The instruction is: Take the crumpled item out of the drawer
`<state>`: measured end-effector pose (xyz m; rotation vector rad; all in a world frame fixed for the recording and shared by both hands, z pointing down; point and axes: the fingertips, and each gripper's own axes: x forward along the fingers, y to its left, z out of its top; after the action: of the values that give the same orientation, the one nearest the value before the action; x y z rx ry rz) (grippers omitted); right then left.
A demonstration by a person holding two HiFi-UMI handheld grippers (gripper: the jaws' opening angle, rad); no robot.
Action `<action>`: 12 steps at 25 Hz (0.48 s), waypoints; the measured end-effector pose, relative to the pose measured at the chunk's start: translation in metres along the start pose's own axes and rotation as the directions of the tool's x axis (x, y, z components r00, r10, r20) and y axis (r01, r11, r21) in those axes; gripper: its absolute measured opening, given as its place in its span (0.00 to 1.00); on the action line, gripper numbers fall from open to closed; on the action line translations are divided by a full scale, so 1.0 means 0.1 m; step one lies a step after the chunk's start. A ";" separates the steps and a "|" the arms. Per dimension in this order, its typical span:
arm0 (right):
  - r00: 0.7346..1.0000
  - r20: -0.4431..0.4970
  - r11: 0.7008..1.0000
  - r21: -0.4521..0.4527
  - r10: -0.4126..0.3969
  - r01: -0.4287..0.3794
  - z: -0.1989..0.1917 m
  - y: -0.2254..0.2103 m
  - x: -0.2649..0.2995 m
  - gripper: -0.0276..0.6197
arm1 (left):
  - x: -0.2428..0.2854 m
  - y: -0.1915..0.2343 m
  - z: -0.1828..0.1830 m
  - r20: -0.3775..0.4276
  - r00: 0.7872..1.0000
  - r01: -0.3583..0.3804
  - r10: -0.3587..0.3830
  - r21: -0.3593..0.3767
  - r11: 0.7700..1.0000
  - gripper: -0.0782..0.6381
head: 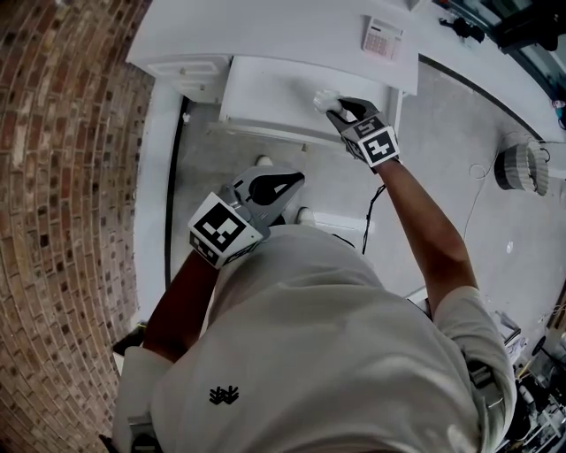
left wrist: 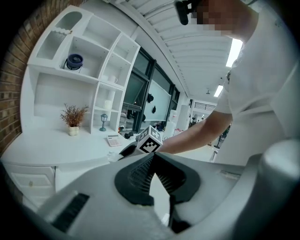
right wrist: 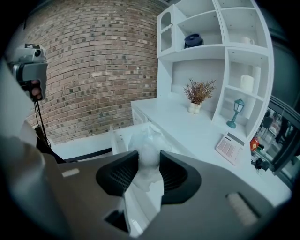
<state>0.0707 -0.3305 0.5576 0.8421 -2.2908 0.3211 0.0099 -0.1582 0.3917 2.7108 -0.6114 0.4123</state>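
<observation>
The crumpled item (head: pixel 325 99) is a wad of thin white material. My right gripper (head: pixel 340 108) is shut on it, just over the right rear part of the open white drawer (head: pixel 265 97). In the right gripper view both pads of the right gripper (right wrist: pixel 149 157) press on the crumpled item (right wrist: pixel 143 137), which bulges out past the tips, with the drawer (right wrist: pixel 123 138) below it. My left gripper (head: pixel 287 181) hangs shut and holds nothing, close to my chest and short of the drawer. In its own view the left gripper (left wrist: pixel 153 155) has its tips touching.
The drawer belongs to a white desk (head: pixel 265 26) with a calculator (head: pixel 382 37) on top. A brick wall (head: pixel 53 177) runs along the left. On the floor at the right stand a round wire-caged appliance (head: pixel 522 166) and its cable. Shelves above the desk hold a dried plant (right wrist: pixel 198 93).
</observation>
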 end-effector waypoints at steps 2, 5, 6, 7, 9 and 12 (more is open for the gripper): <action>1.000 0.013 1.000 -0.004 0.005 -0.005 0.04 0.08 -0.11 0.28 | -0.02 -0.06 -0.02 -0.002 1.000 -0.003 0.003 0.002 1.000 0.12; 0.999 0.041 1.000 -0.007 0.017 -0.017 0.10 0.20 -0.26 0.28 | -0.06 -0.12 -0.04 -0.001 1.000 -0.012 0.012 0.002 1.000 0.12; 0.999 0.044 1.000 -0.007 0.022 -0.022 0.11 0.23 -0.31 0.28 | -0.07 -0.14 -0.06 -0.004 1.000 -0.014 0.014 0.002 1.000 0.12; 0.999 0.043 1.000 -0.008 0.025 -0.025 0.12 0.27 -0.37 0.28 | -0.08 -0.17 -0.08 -0.006 1.000 -0.016 0.016 0.002 1.000 0.12; 0.999 0.043 0.999 -0.014 0.029 -0.029 0.12 0.33 -0.47 0.28 | -0.08 -0.22 -0.08 -0.003 1.000 -0.018 0.018 0.003 1.000 0.12; 0.998 0.053 0.999 -0.024 0.039 -0.038 0.16 0.41 -0.60 0.28 | -0.09 -0.27 -0.11 -0.002 1.000 -0.021 0.021 0.003 1.000 0.12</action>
<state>0.0698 -0.2768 0.5059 0.8050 -2.3581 0.2921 0.0125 -0.1278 0.3914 2.7085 -0.6389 0.4220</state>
